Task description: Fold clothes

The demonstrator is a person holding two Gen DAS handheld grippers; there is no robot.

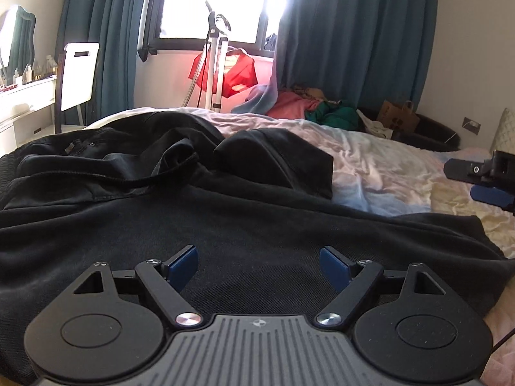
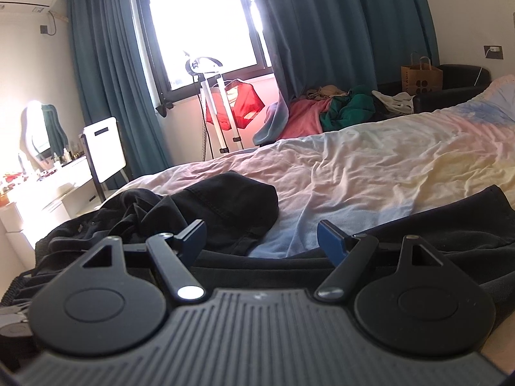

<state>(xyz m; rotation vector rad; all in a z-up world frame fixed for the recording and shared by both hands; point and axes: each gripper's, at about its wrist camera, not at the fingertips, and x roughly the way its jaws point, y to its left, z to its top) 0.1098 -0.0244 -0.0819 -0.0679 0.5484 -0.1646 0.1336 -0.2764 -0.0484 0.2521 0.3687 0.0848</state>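
- Left wrist view: the left gripper [image 1: 259,265] hovers low over a black garment [image 1: 225,212] spread on the bed [image 1: 386,164]. Its blue-padded fingers [image 1: 183,265] stand wide apart, with nothing between them.
- More black clothing [image 1: 106,157] lies crumpled on the far left part of the bed, touching the spread garment.
- The right gripper [image 1: 482,180] shows at the right edge, above the pale sheet; from here I cannot tell how its jaws stand.
- Beyond the bed are teal curtains [image 1: 347,38], a bright window [image 1: 222,3], a red garment [image 1: 238,74] hanging on a white stand [image 1: 215,64], and a clothes pile [image 1: 315,106].
- Right wrist view: the right gripper [image 2: 261,241] sits at the near edge of the black garment [image 2: 434,228], jaws wide apart and empty.
- The crumpled black clothing [image 2: 225,206] lies ahead and left on the rumpled pastel bed [image 2: 370,167].
- A paper bag [image 2: 421,77] stands on a dark chair [image 2: 457,87] at the far right. A white table [image 2: 48,186] with a mirror [image 2: 38,125] stands at left.
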